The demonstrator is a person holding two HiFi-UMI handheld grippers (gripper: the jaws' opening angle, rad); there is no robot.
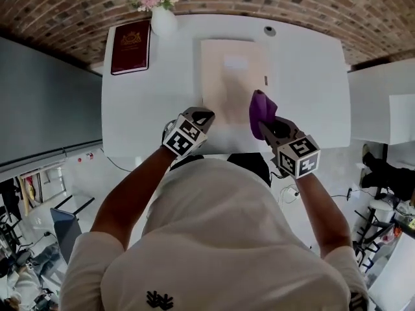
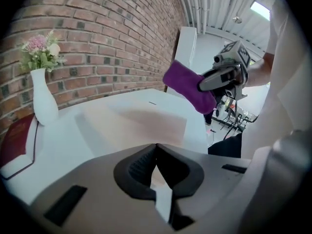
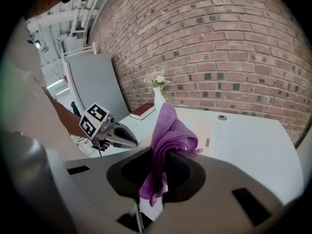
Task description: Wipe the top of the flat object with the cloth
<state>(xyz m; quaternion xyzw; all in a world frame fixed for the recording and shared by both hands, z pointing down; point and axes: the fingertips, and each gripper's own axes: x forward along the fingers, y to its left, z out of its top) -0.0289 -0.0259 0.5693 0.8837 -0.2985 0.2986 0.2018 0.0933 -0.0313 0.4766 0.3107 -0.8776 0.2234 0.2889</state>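
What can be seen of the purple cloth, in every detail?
The purple cloth is a soft, fuzzy fabric, bunched into folds. The right hand-held gripper is shut on its middle: one part stands out past the jaws, a short end hangs behind them. It is held in the air over the near edge of the beige flat object and seems not to touch it.

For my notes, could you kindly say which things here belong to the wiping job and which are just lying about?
Job: purple cloth, held in the right claw; flat beige board.
Lying about: red book; white vase of flowers.
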